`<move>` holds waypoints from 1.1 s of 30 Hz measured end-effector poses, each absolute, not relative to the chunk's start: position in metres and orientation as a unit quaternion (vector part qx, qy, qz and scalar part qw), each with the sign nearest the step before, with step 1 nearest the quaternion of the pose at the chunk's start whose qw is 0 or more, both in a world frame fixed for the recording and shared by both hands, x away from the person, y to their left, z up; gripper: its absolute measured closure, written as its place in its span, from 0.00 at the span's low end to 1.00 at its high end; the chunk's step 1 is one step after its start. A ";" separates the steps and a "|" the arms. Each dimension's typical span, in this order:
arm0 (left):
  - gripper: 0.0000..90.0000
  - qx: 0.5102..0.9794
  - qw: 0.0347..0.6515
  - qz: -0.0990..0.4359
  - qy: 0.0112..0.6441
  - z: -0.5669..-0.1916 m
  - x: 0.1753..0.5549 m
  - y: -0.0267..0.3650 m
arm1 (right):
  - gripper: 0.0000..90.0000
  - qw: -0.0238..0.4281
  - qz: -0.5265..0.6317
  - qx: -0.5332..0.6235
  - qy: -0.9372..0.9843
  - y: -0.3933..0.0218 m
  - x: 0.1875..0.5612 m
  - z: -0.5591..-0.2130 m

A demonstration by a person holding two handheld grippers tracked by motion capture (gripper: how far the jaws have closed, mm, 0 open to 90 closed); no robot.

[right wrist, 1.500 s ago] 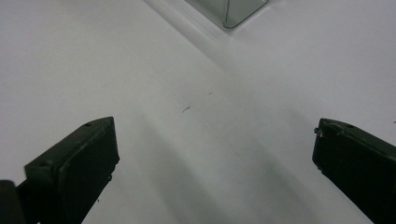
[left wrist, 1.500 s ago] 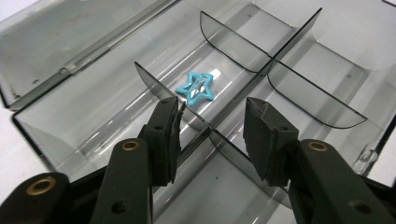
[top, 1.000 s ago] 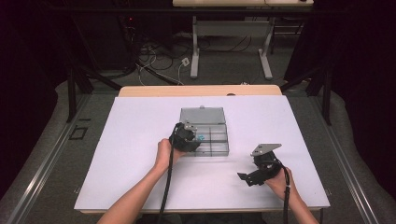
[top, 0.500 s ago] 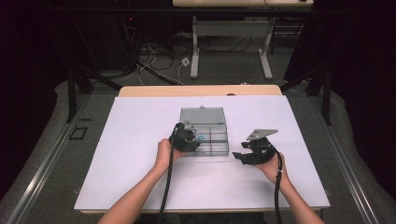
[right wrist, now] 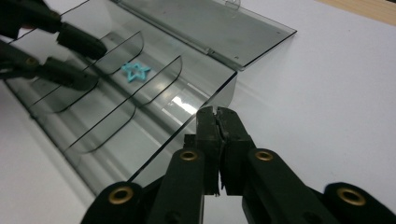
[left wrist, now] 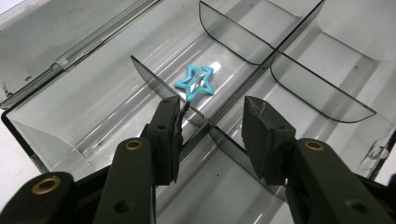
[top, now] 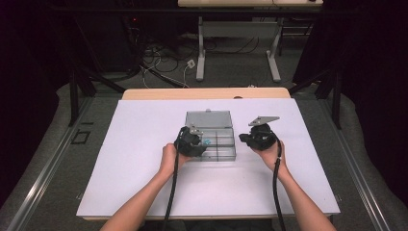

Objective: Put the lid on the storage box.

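A smoky clear plastic organiser box (top: 226, 153) lies on the white table with its lid (top: 209, 119) folded back. A small blue star clip (left wrist: 195, 82) rests in one of its compartments, also visible as the star (right wrist: 135, 71) and the star (top: 207, 142). My left gripper (left wrist: 212, 126) hovers open over the box's left end, its jaws on either side of a divider and just short of the star, gripping nothing. My right gripper (right wrist: 217, 122) sits by the box's right end wall (right wrist: 205, 102). Its jaws have just been closing and now meet with nothing between them.
The white table top (top: 144, 173) has bare room to the left, the right and in front of the box. A wooden strip (top: 207, 93) marks the far edge. Black cables (top: 171, 192) trail from both grippers toward the person. The left gripper (right wrist: 95, 66) is farther off over the box.
My right gripper has moved away from the person and a little left, up to the box's right end, and its jaws have gone from open to shut. The left gripper has stayed put.
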State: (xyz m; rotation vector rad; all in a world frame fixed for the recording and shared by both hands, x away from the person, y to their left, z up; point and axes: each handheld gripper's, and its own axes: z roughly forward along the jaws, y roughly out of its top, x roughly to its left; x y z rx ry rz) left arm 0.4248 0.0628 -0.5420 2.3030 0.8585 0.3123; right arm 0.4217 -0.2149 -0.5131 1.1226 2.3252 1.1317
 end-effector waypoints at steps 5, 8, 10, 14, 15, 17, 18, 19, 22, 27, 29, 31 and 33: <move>0.64 0.879 0.326 0.119 0.327 -0.542 0.425 0.063 | 1.00 0.159 0.388 0.410 0.810 -0.212 0.440 -0.515; 0.65 0.879 0.326 0.119 0.327 -0.542 0.425 0.063 | 1.00 0.157 0.385 0.412 0.811 -0.208 0.449 -0.517; 0.65 0.879 0.326 0.119 0.327 -0.542 0.425 0.063 | 1.00 0.158 0.380 0.412 0.813 -0.205 0.454 -0.518; 0.64 0.879 0.326 0.119 0.326 -0.542 0.425 0.063 | 1.00 0.161 0.372 0.414 0.815 -0.201 0.464 -0.521; 0.65 0.879 0.326 0.119 0.327 -0.542 0.425 0.063 | 1.00 0.164 0.369 0.415 0.815 -0.200 0.467 -0.522; 0.65 0.878 0.328 0.121 0.326 -0.542 0.425 0.063 | 1.00 0.162 0.366 0.416 0.817 -0.198 0.471 -0.524; 0.65 0.878 0.328 0.121 0.326 -0.542 0.425 0.063 | 1.00 0.163 0.365 0.419 0.815 -0.198 0.473 -0.524; 0.65 0.878 0.328 0.121 0.326 -0.542 0.425 0.063 | 1.00 0.162 0.365 0.422 0.814 -0.197 0.475 -0.524; 0.65 0.878 0.328 0.121 0.326 -0.542 0.425 0.063 | 1.00 0.159 0.363 0.431 0.811 -0.196 0.481 -0.526; 0.65 0.879 0.328 0.121 0.325 -0.542 0.425 0.063 | 1.00 0.153 0.357 0.444 0.808 -0.194 0.491 -0.528; 0.65 0.879 0.329 0.121 0.325 -0.542 0.425 0.063 | 1.00 0.155 0.350 0.449 0.807 -0.193 0.495 -0.531; 0.65 0.878 0.330 0.123 0.325 -0.543 0.424 0.063 | 1.00 0.150 0.346 0.449 0.811 -0.192 0.499 -0.534; 0.65 0.879 0.329 0.122 0.323 -0.543 0.425 0.063 | 1.00 0.145 0.348 0.454 0.807 -0.190 0.502 -0.538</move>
